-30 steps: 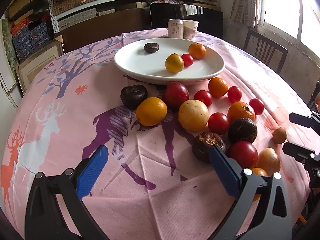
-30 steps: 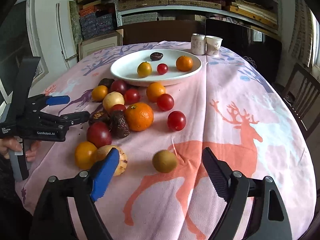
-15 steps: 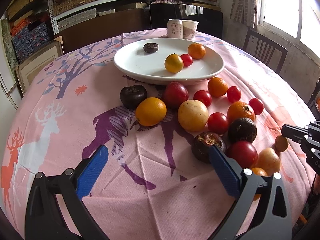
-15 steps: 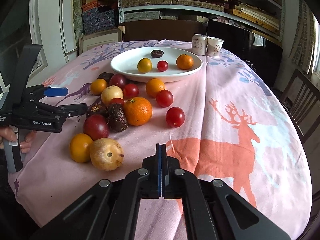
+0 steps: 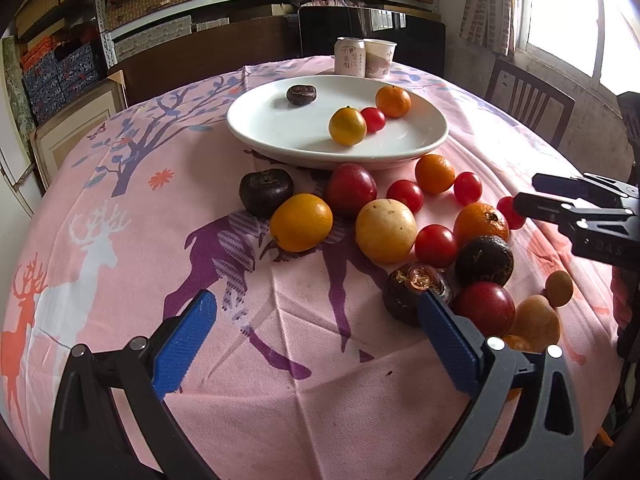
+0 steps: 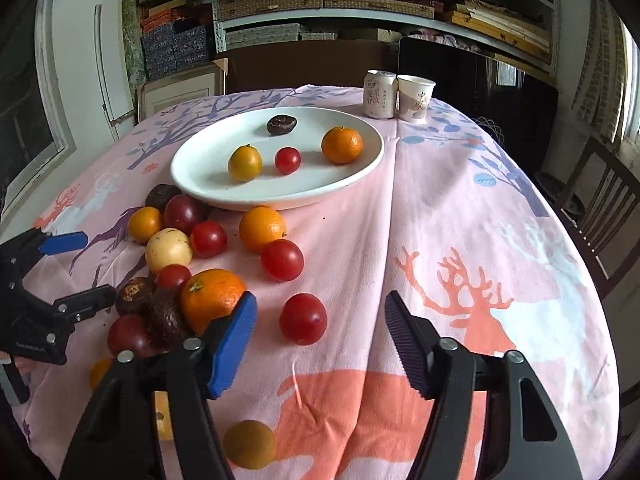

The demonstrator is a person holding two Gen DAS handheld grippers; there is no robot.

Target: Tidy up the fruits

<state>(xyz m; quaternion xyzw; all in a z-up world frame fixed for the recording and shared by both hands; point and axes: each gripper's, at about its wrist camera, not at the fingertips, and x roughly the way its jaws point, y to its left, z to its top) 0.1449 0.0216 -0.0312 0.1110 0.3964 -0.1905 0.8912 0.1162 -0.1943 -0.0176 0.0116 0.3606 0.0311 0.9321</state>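
A white plate (image 5: 400, 148) (image 6: 360, 172) holds a dark fruit, a yellow fruit, a cherry tomato and a tangerine. Many fruits lie in a cluster in front of it on the pink cloth. My right gripper (image 6: 320, 328) is open and empty, low over the cloth, with a red cherry tomato (image 6: 303, 319) just ahead between its jaws. It also shows in the left wrist view (image 5: 532, 192). A small brownish fruit (image 6: 249, 444) (image 5: 559, 288) lies under it. My left gripper (image 5: 316, 336) is open and empty, hovering before the cluster; it shows at the left of the right wrist view (image 6: 68, 268).
A drink can (image 6: 379, 94) and a paper cup (image 6: 416, 98) stand behind the plate. Chairs (image 5: 528, 100) stand by the table's right side. Shelves with boxes fill the back wall. The round table's edge drops off on all sides.
My right gripper was open over the small brownish fruit, shut half a second ago, and is now open again, farther forward by the red cherry tomato. The left gripper has not moved.
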